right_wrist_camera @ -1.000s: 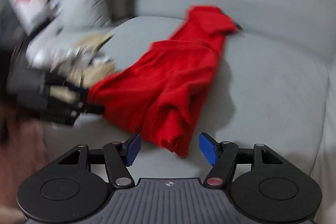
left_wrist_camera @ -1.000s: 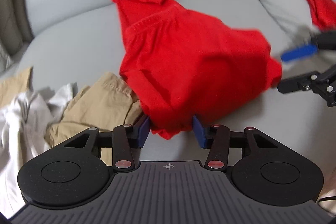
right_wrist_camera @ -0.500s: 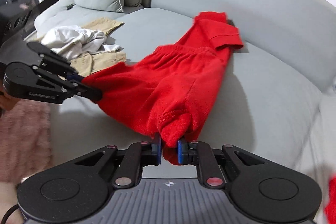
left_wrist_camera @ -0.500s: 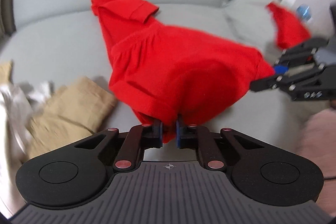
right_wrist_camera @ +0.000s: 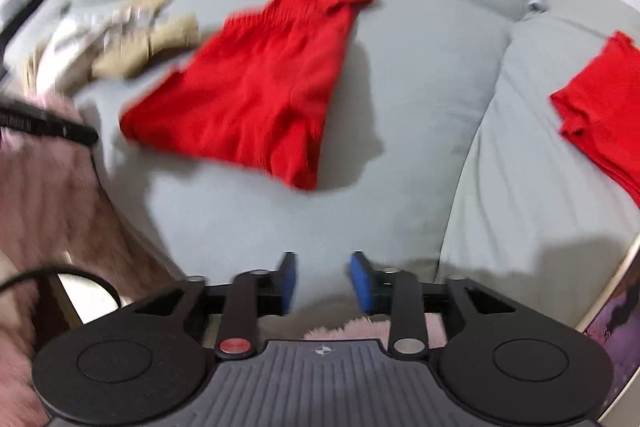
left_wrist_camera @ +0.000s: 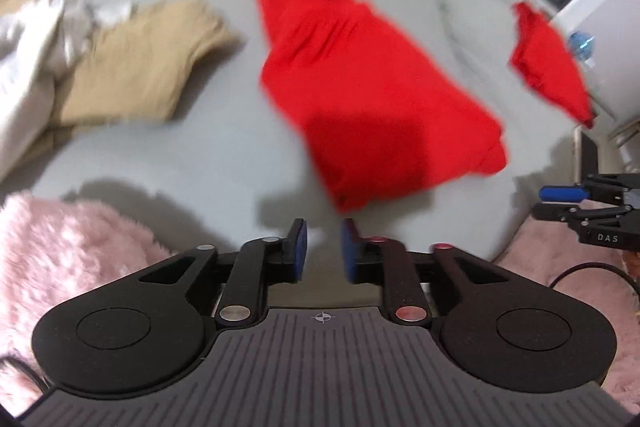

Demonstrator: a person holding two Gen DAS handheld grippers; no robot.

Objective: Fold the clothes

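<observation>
Left wrist: red shirt [left_wrist_camera: 360,75] on sofa [left_wrist_camera: 208,147]; both fingers opening, empty.

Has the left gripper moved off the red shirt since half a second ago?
Yes. The left gripper, jaws opening and empty, has pulled back from the red shirt toward the sofa front edge.

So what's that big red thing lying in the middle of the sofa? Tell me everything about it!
It is a piece of red clothing, soft knitted cloth by the look of it, with a gathered, stretchy-looking band across it and a folded flap at the far end. It lies loosely flattened and a little rumpled on the grey sofa, slanting away from the front edge. Nothing holds it: both hand-held grippers are off it. The pictures are blurry, so finer details are unclear.
</observation>
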